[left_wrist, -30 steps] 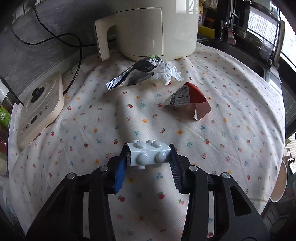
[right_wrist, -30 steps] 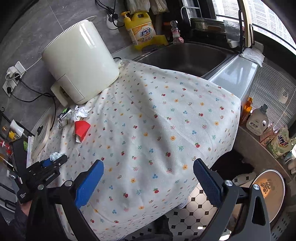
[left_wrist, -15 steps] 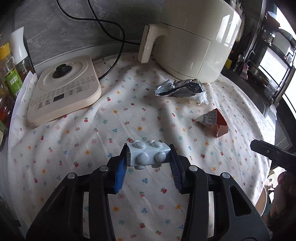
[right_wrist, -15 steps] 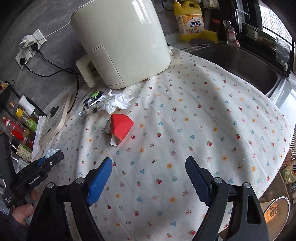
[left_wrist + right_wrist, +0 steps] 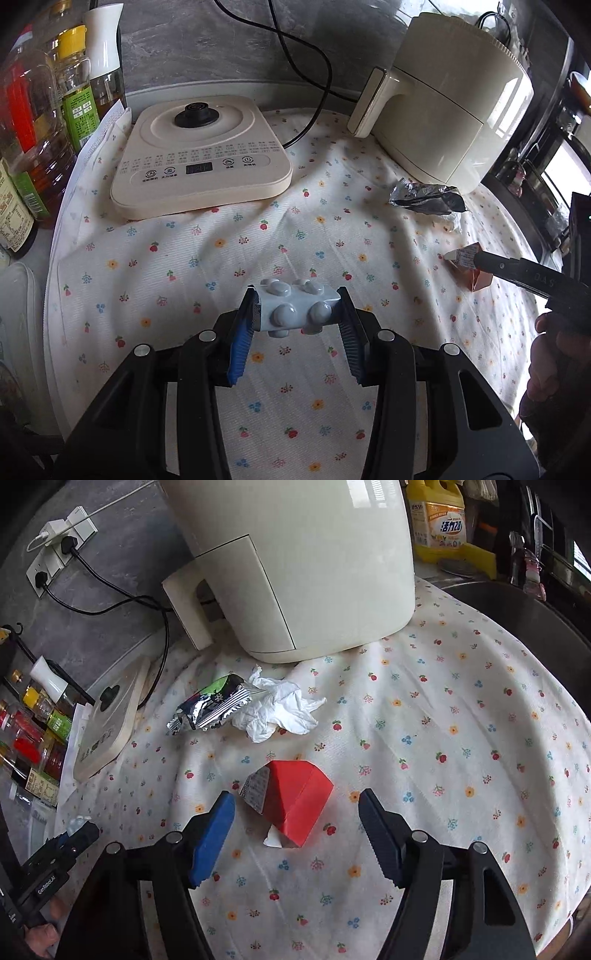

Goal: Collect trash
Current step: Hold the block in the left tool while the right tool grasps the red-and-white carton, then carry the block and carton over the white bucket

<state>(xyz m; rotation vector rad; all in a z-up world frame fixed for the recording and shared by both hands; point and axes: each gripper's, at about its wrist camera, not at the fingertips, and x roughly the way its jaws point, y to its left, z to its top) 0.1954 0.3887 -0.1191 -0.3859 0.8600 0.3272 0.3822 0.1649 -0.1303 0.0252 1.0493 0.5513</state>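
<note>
Blister pack (image 5: pixel 295 308) is clamped in left gripper (image 5: pixel 297 325) jaws above the surface (image 5: pixel 221 258). Right gripper (image 5: pixel 295 834) is held spread, jaws flanking red carton (image 5: pixel 291 801).

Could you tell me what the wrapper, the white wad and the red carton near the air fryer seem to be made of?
Wrapper: metallised foil film, shiny with a crimped edge. White wad: probably tissue paper, matte and softly crumpled. Red carton: likely coated paperboard, with sharp folds and a printed label.
</note>
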